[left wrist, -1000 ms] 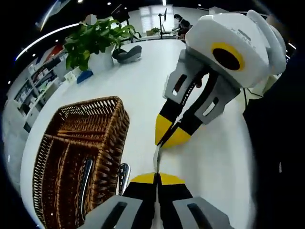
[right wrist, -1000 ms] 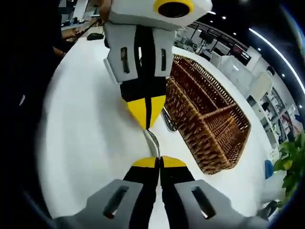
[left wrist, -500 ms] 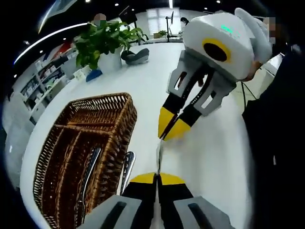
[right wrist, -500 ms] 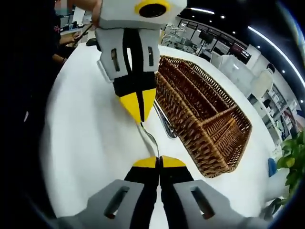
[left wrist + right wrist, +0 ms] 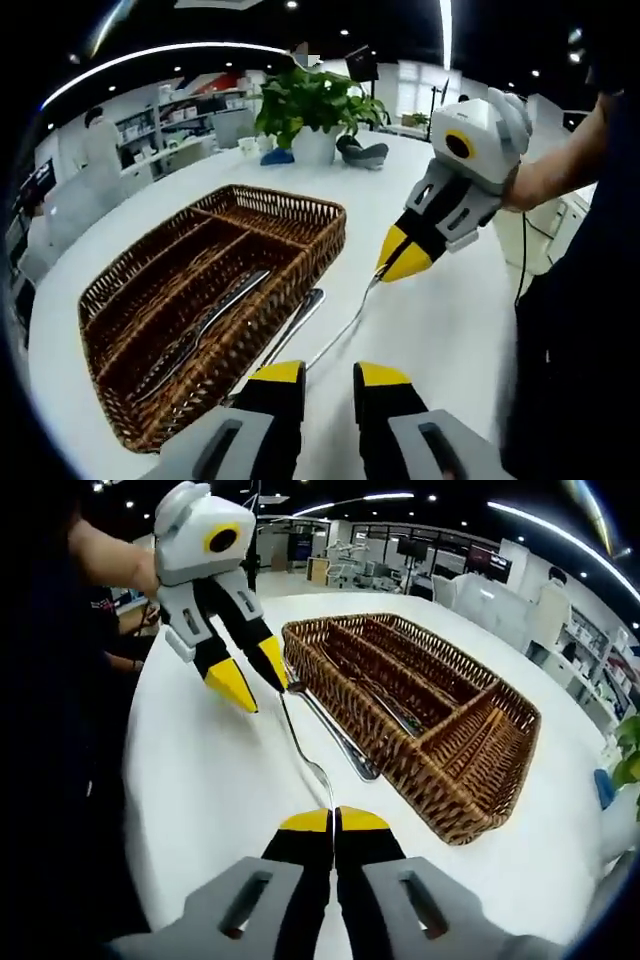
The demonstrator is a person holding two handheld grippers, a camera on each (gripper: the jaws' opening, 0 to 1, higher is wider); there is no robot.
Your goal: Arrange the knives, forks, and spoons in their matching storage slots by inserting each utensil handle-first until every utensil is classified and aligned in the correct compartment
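My right gripper (image 5: 333,820) is shut on one end of a slim silver utensil (image 5: 300,735), whose kind I cannot make out. The utensil hangs above the white table (image 5: 450,330). In the left gripper view, the right gripper (image 5: 398,268) hovers right of the wicker basket (image 5: 320,235) while the utensil (image 5: 340,330) slants down towards me. My left gripper (image 5: 328,375) is open, and the utensil's free end is close to its tips. In the right gripper view, the left gripper (image 5: 255,677) is spread at the upper left. A utensil (image 5: 200,330) lies in one basket slot.
Another silver utensil (image 5: 298,315) lies on the table along the basket's (image 5: 470,780) outer wall. A potted plant (image 5: 315,100) and a dark object (image 5: 360,150) stand at the table's far end. A person's forearm (image 5: 560,170) reaches in from the right.
My left gripper has opened and let go of the utensil, then drawn back from the right gripper. The right gripper keeps hold of the utensil.
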